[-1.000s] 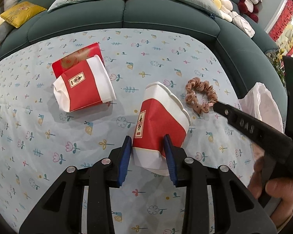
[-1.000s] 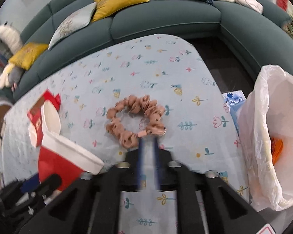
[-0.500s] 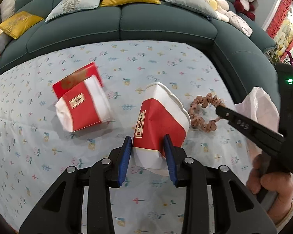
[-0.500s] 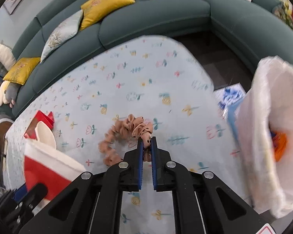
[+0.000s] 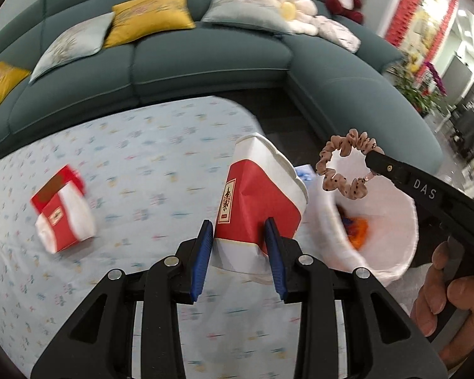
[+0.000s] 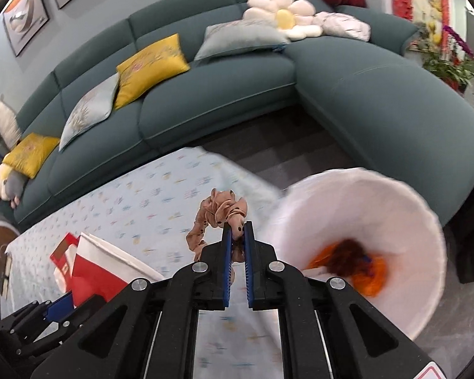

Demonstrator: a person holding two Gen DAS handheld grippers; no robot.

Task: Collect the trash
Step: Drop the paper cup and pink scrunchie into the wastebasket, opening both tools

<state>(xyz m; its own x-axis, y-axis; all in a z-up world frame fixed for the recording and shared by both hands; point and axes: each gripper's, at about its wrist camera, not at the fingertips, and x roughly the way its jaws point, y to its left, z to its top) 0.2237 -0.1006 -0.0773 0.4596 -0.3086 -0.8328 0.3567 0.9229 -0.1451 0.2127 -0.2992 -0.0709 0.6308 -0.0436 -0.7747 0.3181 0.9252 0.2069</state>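
Gripping a red-and-white paper cup, the left gripper holds it above the bench; at 2 o'clock, the right gripper's jaws pinch a scrunchie over the white trash bag.

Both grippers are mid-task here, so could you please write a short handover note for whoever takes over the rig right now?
Left gripper: shut on the red and white paper bag, lifted off the table.
Right gripper: shut on the tan scrunchie, held by the rim of the white trash bag.
Done: orange trash already lies in the bag.
Left: drop the scrunchie in, then the held paper bag; a second red and white bag and the red packet behind it remain on the table.
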